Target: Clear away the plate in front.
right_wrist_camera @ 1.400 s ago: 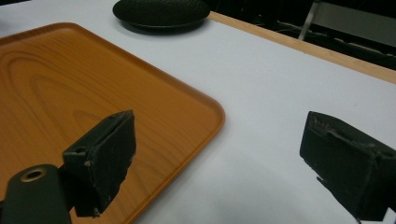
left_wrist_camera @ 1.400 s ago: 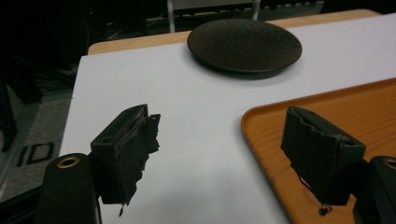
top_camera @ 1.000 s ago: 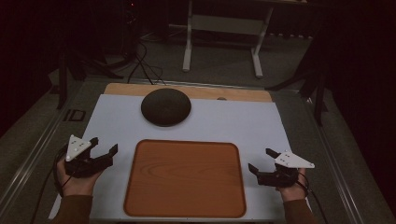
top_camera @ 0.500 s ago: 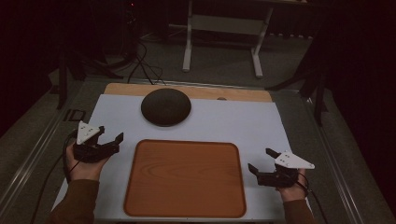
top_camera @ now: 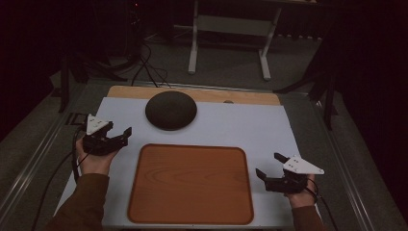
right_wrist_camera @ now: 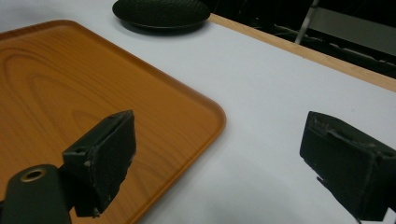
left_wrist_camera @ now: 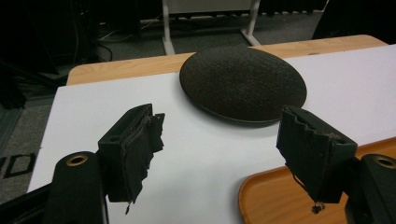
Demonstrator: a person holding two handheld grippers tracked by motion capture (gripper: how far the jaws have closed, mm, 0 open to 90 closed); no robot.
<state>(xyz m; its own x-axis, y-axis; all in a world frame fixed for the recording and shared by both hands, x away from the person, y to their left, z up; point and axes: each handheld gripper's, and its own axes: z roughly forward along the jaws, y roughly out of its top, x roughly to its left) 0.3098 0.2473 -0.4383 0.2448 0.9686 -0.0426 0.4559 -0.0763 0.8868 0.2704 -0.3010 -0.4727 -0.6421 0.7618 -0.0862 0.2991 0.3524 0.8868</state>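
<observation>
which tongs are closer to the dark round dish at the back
Left. The left tongs sit open just off the dark round woven dish, toward the person and left. The right tongs are open too, far off beside the wooden tray's right edge.

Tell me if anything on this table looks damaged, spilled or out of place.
The pad on one of the left gripper's jaws looks ragged and torn at its edge, with a loose thread. Otherwise the wooden tray sits square and bare, and the dark round plate lies flat.
</observation>
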